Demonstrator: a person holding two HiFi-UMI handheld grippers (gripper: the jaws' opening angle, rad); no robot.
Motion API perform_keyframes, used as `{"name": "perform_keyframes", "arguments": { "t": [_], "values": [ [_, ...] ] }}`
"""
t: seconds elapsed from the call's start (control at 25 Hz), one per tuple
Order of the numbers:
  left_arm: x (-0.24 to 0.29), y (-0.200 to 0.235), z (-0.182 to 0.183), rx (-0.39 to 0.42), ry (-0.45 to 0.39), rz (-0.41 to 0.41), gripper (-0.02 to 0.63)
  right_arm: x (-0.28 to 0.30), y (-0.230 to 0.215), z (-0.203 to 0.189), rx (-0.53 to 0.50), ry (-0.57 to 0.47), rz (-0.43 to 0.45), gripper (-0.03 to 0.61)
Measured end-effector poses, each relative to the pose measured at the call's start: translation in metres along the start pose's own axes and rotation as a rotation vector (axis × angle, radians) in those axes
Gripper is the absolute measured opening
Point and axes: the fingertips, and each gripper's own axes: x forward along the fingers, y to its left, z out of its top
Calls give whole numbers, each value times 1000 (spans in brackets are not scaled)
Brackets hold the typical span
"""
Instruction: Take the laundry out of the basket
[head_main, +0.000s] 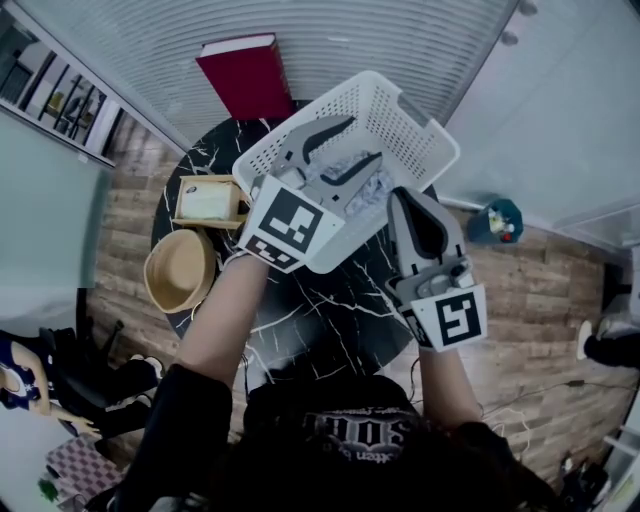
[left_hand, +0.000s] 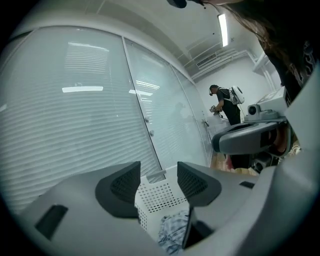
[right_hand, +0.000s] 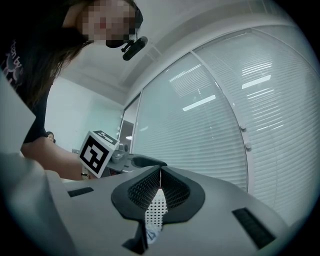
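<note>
Left gripper (head_main: 364, 138) was over the mouth of the white basket (head_main: 400, 115), jaws partway apart with nothing between the pads. Through that gap in the left gripper view I could see the basket wall and the laundry (left_hand: 172, 232) lying further in. It was a crumpled blue-and-white cloth at the bottom of the basket, just beyond the left gripper's tips, not touched as far as I could tell.

Right gripper (right_hand: 159, 187) was clamped tight on the basket's perforated wall at the near-right edge.

The basket sat on the black marble surface (head_main: 340, 300). To its left were 1 wooden bowl (head_main: 180, 268) and a small box (head_main: 208, 200), with a red book (head_main: 245, 75) behind.
</note>
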Motion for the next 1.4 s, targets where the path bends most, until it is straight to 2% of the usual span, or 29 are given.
{"name": "perform_keyframes", "arguments": {
  "t": [0.16,0.52,0.88,1.12,1.28,1.4],
  "values": [
    [19,-3,-25,-28,62,-52,273,0,-6,-2,3,-1,-12,28],
    [53,-17,-87,-73,193,-124,302,2,-14,-9,17,7,-20,29],
    [85,-31,-127,-50,323,-228,333,4,-15,-12,23,9,-23,29],
    [93,-41,-160,1,455,-310,345,3,-20,-14,27,10,-31,29],
    [91,-60,-191,44,573,-396,384,2,-22,-17,29,19,-36,29],
    [91,-69,-207,34,622,-442,418,2,-24,-19,30,21,-38,29]
  ]
}}
